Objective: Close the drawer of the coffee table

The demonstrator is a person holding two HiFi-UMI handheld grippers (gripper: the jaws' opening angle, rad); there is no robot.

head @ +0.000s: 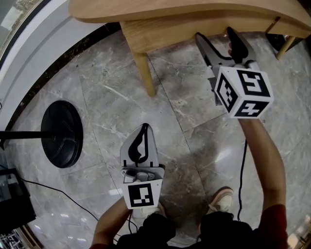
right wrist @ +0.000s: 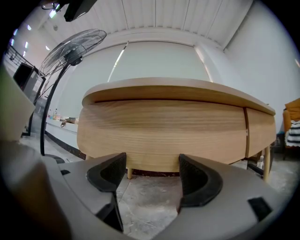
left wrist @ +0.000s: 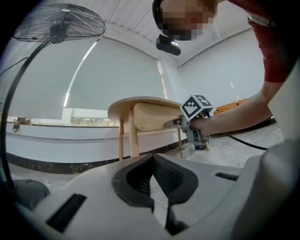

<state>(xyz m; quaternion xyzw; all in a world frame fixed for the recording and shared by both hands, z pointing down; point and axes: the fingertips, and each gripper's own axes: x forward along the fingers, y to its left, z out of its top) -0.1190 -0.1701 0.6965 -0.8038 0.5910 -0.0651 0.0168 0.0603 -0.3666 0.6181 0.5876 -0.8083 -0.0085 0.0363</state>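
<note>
The right gripper (head: 215,37) is open and empty. The drawer (right wrist: 164,126) of the coffee table (head: 170,7) is straight ahead, very close. The left gripper (head: 144,129) is closed, empty and farther back.

Soft, even daylight fills the room, spreading from a broad shaded window (left wrist: 117,79) behind the coffee table (right wrist: 173,126). On the polished marble floor (head: 112,97) pale patches of glare sit beside a diffuse shadow beneath the person (head: 265,165). Both gripper views bulge with fisheye distortion, their corners falling to black, and the wood grain nearest the lens smears slightly.
</note>
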